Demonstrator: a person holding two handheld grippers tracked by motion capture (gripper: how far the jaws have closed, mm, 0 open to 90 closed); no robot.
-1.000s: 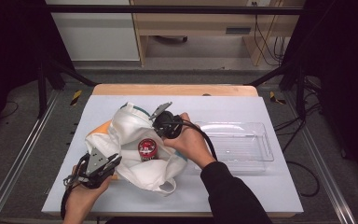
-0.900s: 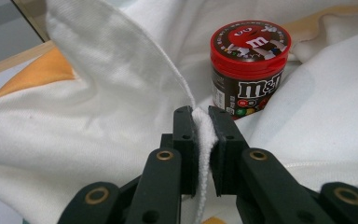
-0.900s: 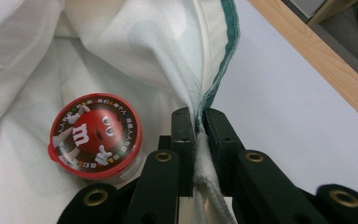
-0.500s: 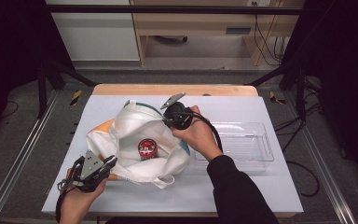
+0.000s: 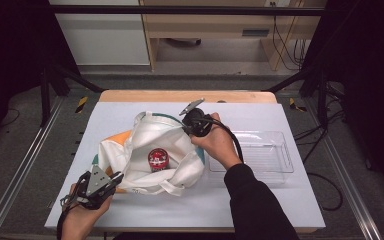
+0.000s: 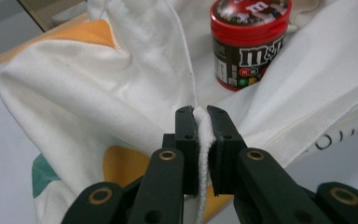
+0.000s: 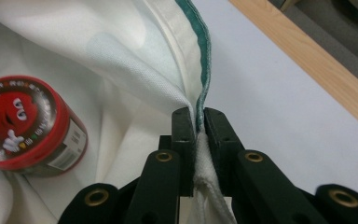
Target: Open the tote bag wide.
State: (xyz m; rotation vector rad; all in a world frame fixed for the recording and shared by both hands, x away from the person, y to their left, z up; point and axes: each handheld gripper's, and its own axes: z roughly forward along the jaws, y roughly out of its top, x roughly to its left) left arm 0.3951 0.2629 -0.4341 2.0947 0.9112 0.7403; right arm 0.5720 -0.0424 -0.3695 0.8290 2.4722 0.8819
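Observation:
A white cloth bag point(image 5: 145, 137) with orange and teal patches lies open on the white table point(image 5: 280, 200). Inside it stands a red-lidded candy jar point(image 5: 157, 159), also visible as the jar point(image 6: 247, 42) and the jar point(image 7: 25, 126). My left gripper point(image 5: 115, 177) is at the bag's near left rim, shut on the white cloth edge point(image 6: 203, 126). My right gripper point(image 5: 182, 127) is at the far right rim, shut on the teal-trimmed edge point(image 7: 200, 100). The two hold the bag's mouth spread apart.
A clear plastic tray point(image 5: 252, 155) lies on the table to the right of the bag, beside the right forearm. The table's wooden far edge point(image 5: 180, 96) runs behind the bag. Metal frame rails flank the table on both sides.
My right gripper has pulled its rim of the bag back and to the right. My left gripper has drawn its rim toward the near left. The bag's mouth is wider.

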